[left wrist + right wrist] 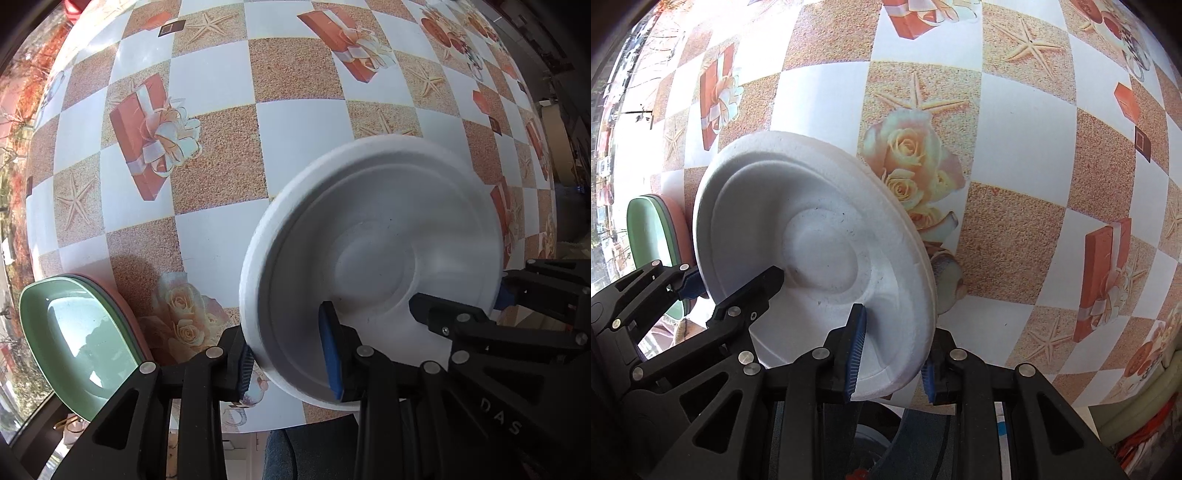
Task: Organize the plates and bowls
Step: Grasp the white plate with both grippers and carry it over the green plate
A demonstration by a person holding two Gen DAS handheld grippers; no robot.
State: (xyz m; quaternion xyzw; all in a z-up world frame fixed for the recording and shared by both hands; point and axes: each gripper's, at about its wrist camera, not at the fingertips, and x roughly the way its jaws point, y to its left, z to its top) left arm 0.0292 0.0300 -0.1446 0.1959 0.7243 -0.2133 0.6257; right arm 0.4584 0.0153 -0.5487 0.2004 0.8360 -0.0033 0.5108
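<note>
Gripping one white foam plate [373, 266] by its rim, left tool [291, 362] and right tool [892, 363]; seemingly lifted.

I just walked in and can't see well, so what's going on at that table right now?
A person is holding a white foam plate above the patterned tablecloth with two handheld grippers. The left gripper and the right gripper each pinch the plate's rim on opposite sides. Off to one side, a green plate sits stacked on a pink one near the table edge.
</note>
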